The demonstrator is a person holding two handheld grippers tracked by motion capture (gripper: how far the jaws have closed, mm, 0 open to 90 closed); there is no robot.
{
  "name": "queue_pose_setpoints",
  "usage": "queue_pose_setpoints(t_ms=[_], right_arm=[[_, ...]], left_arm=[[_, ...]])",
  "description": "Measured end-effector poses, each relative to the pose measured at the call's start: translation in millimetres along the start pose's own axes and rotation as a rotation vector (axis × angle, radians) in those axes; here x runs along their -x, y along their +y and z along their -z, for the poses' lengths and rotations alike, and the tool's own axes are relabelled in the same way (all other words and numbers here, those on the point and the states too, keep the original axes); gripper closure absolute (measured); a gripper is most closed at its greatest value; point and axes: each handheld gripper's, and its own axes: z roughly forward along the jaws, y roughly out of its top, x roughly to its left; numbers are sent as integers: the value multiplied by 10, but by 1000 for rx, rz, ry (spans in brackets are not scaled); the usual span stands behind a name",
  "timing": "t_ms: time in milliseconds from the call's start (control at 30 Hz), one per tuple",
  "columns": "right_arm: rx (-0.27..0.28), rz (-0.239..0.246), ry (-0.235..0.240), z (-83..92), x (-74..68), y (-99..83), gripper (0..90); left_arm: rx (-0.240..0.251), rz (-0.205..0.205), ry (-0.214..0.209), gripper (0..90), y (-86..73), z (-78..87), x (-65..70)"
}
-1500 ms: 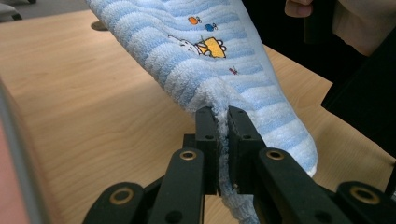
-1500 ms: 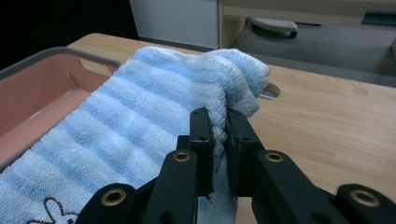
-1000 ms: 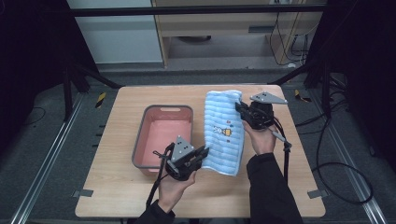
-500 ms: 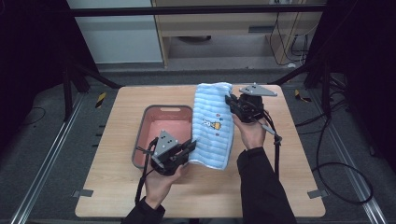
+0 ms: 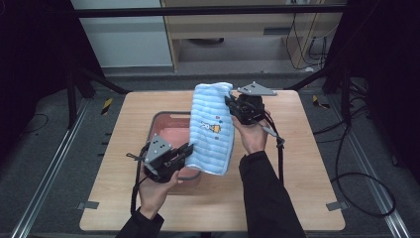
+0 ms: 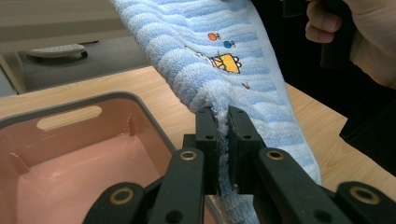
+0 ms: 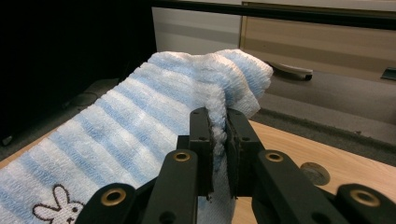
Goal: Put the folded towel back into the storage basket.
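Towel (image 5: 212, 130) pinched by both tools; rabbit motif (image 7: 58, 205) in right gripper view.

Looking like a lab recording rig: wooden table (image 5: 297, 198) sitting inside black metal frame (image 5: 208, 11), cables (image 5: 346, 163) trailing over grey carpet (tape markers (image 5: 107, 105) too), cabinets (image 5: 233, 29) standing behind.

Your towel (image 5: 212, 130) hides the bin's (image 5: 168, 130) right side; your left hand (image 5: 154, 191) covers its near rim.
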Motion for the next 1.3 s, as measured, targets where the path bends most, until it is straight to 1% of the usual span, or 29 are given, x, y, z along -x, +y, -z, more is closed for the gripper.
queue_pose_setpoints(t_ms=[100,133,233,267,333,467,500,533,567,600,667,700,733,767,800,867,933,967,1000,1167,1200,1233,1300], right_arm=[[0,5,5,-26,-37,9,826],[-3,9,12,-62,-80,20,825],[-3,16,19,-99,-129,45,825],[-3,16,19,-99,-129,45,825],[7,18,28,-132,-186,86,825],[5,26,32,-179,-240,112,826],[10,28,40,-213,-284,127,826],[11,29,42,-225,-298,131,825],[11,29,42,-225,-298,131,825],[14,28,46,-264,-342,145,825],[15,35,50,-296,-376,158,826],[15,35,50,-296,-376,158,826],[19,31,59,-337,-422,172,826],[19,31,59,-337,-422,172,826],[15,34,64,-373,-457,178,826],[15,36,68,-401,-482,183,826],[13,40,77,-462,-537,193,826],[14,41,79,-483,-557,196,825],[14,41,79,-483,-557,196,825],[7,46,94,-584,-629,198,826],[3,46,101,-633,-647,190,825],[3,46,101,-633,-647,190,825],[-7,46,104,-693,-672,166,825]], left_arm=[[4,8,5,842,-3,32,-36],[5,12,7,842,-9,57,-56],[8,13,13,842,-13,82,-81],[10,13,18,842,-11,100,-101],[14,19,25,842,-8,130,-137],[14,24,39,842,-15,182,-199],[14,27,45,842,-20,205,-239],[14,27,45,842,-20,205,-239],[14,30,50,842,-22,220,-266],[15,34,56,842,-26,243,-298],[15,33,61,842,-29,260,-316],[15,34,66,842,-32,276,-338],[13,33,75,841,-37,307,-377],[13,33,75,842,-37,307,-377],[13,38,85,842,-48,336,-424],[14,40,89,842,-55,346,-443],[14,45,95,841,-66,365,-479],[13,49,104,842,-80,390,-529],[13,49,104,842,-80,390,-529],[9,61,123,842,-112,425,-621],[4,62,132,842,-129,427,-649],[4,62,132,842,-129,427,-649],[-8,67,141,842,-168,408,-690]])
